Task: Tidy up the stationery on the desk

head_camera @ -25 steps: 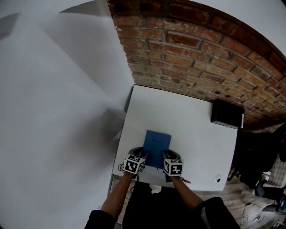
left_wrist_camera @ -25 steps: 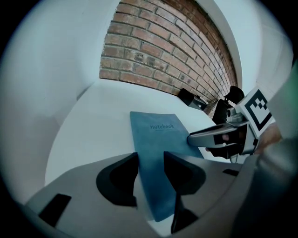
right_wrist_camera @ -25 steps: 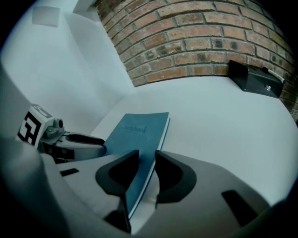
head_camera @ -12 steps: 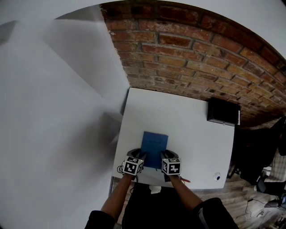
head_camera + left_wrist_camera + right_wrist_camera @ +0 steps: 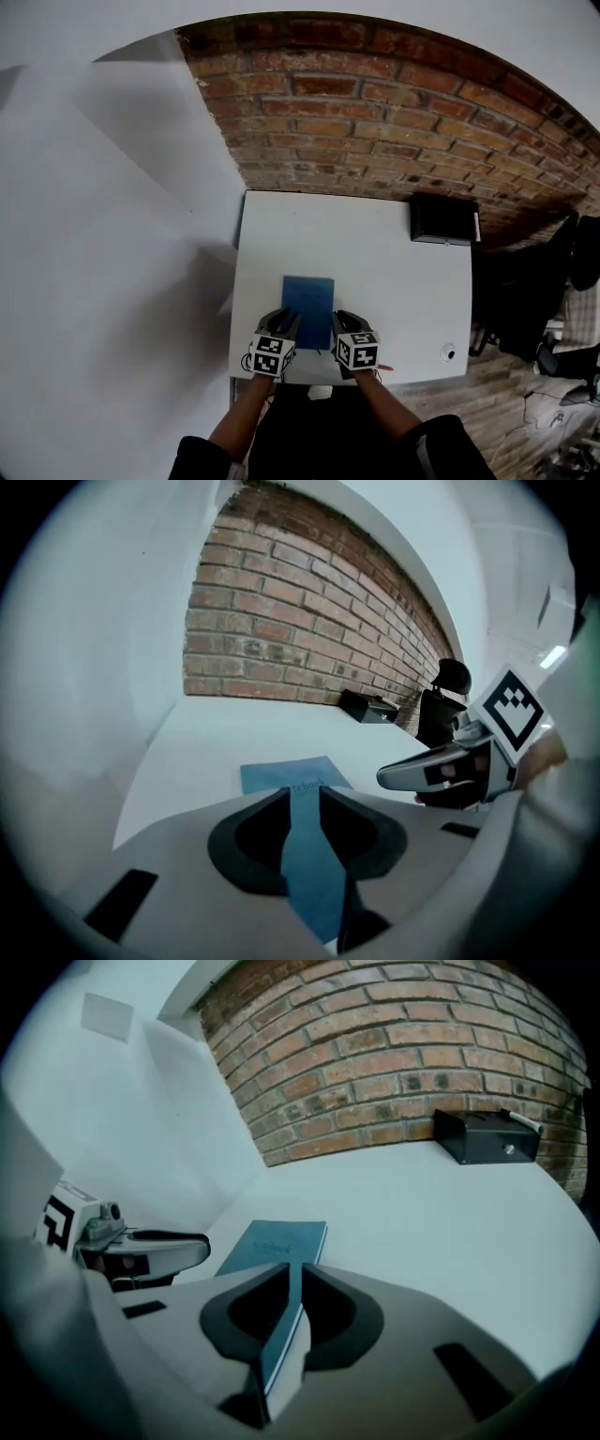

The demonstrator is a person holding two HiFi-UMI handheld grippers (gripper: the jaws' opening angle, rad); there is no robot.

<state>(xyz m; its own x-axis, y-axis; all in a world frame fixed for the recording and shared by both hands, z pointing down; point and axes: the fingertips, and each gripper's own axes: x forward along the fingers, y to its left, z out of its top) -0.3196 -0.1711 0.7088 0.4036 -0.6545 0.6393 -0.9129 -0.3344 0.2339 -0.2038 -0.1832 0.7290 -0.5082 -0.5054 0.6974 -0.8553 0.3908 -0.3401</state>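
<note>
A blue notebook [image 5: 308, 302] lies on the white desk [image 5: 394, 281], near its front edge. My left gripper [image 5: 286, 325] is at the notebook's near left corner and my right gripper [image 5: 338, 325] at its near right corner. In the left gripper view the blue cover [image 5: 281, 775] runs between the jaws of the left gripper [image 5: 302, 791], which are closed on it. In the right gripper view the right gripper [image 5: 295, 1269] is shut on the notebook's [image 5: 277, 1239] edge, where the white pages show.
A black box [image 5: 444, 219] stands at the desk's far right by the brick wall [image 5: 375, 122]. A small white round object [image 5: 447, 353] and a red-tipped item [image 5: 382, 369] lie at the front right edge. A dark chair [image 5: 525, 300] stands to the right.
The head view has shifted, so the desk sits further left and lower in the picture. Both grippers keep the same hold at the notebook's near corners.
</note>
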